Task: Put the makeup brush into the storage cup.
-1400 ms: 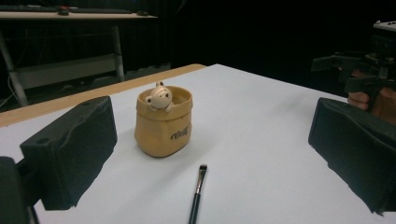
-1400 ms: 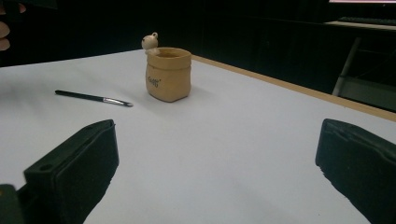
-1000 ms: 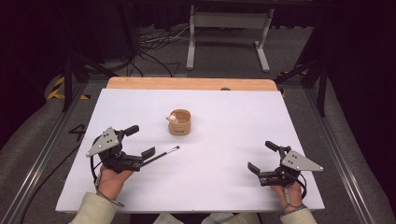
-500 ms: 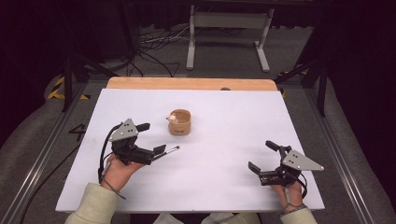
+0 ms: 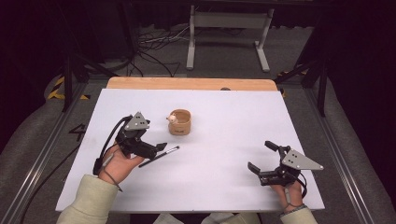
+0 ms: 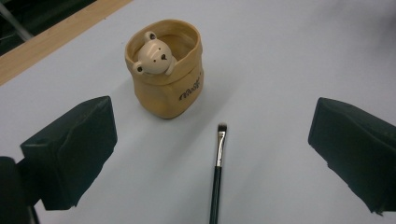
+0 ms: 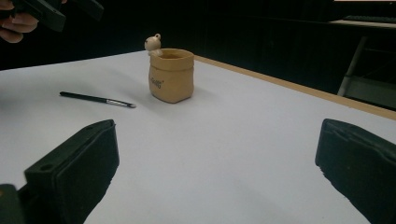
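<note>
The left gripper (image 6: 212,154), jaws spread, hovers seemingly just above the brush (image 6: 217,172)

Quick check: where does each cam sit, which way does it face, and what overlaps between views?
High view: above the person's side, facing forward and down on the white table; both forearms, left gripper, right gripper.
Left gripper view: rides the left gripper, looks down between its open fingers at the thin black make-up brush.
Right gripper view: low, across the table; open fingers.
Shared: tan bear-topped pot, brush.
</note>
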A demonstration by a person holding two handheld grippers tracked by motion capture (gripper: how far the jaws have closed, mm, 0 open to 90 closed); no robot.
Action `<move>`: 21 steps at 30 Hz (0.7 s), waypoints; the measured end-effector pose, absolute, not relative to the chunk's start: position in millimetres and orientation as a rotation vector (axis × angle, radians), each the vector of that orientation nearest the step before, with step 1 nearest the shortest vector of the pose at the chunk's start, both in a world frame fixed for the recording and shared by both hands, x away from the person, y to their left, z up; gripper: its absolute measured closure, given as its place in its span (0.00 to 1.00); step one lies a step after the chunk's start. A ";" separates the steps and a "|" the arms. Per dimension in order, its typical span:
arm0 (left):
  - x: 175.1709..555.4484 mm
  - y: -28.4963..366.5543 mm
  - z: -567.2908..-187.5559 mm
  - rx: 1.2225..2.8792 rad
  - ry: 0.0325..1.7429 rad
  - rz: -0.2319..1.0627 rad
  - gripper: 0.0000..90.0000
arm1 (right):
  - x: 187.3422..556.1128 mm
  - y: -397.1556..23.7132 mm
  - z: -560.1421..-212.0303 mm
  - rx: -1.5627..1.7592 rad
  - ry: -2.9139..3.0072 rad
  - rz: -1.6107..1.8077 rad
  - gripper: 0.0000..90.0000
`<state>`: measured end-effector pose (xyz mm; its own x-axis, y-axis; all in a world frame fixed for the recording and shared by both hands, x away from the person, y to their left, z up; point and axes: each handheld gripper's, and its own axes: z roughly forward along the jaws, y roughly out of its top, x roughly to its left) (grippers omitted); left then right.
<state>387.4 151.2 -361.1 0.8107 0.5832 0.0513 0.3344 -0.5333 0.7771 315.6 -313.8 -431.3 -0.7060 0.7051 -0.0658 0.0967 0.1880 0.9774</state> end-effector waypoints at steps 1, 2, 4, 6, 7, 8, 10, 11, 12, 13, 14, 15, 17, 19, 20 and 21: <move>388.4 150.0 -359.3 2.203 0.668 0.383 0.02 | 315.7 -313.7 -431.3 0.749 1.957 1.551 0.00; 388.7 149.6 -358.5 2.213 0.668 0.380 0.02 | 316.1 -313.5 -431.6 0.747 1.960 1.555 0.00; 390.3 149.1 -356.6 2.239 0.665 0.384 0.03 | 316.2 -313.2 -431.8 0.750 1.963 1.555 0.00; 392.3 148.0 -355.3 2.266 0.670 0.377 0.03 | 316.3 -313.1 -431.8 0.748 1.964 1.555 0.00; 393.7 147.6 -354.5 2.285 0.672 0.365 0.03 | 316.3 -313.2 -431.8 0.749 1.965 1.554 0.00; 395.2 147.1 -353.7 2.303 0.671 0.359 0.03 | 316.3 -313.1 -431.8 0.749 1.965 1.554 0.00; 397.5 145.9 -352.4 2.335 0.661 0.340 0.06 | 316.3 -313.3 -431.7 0.747 1.967 1.557 0.00; 398.9 144.9 -351.5 2.351 0.658 0.341 0.07 | 316.2 -313.3 -431.7 0.748 1.967 1.556 0.00; 400.0 144.2 -350.8 2.364 0.657 0.339 0.06 | 316.3 -313.4 -431.9 0.753 1.970 1.554 0.00; 400.0 144.2 -350.8 2.364 0.657 0.339 0.06 | 316.3 -313.4 -431.9 0.753 1.970 1.554 0.00; 401.2 143.7 -350.3 2.375 0.658 0.337 0.06 | 316.9 -313.3 -432.5 0.756 1.975 1.558 0.00; 402.5 143.1 -350.3 2.388 0.659 0.330 0.06 | 317.2 -312.9 -433.1 0.756 1.976 1.562 0.00; 405.7 141.7 -350.7 2.422 0.659 0.318 0.06 | 317.2 -311.7 -433.5 0.755 1.981 1.560 0.00; 408.4 139.4 -352.3 2.460 0.666 0.307 0.05 | 317.1 -310.6 -433.2 0.745 1.985 1.560 0.00; 409.4 138.3 -352.5 2.482 0.667 0.305 0.05 | 317.0 -310.3 -433.0 0.743 1.985 1.561 0.00; 410.2 137.1 -353.1 2.498 0.669 0.306 0.05 | 317.0 -310.3 -433.0 0.743 1.986 1.561 0.00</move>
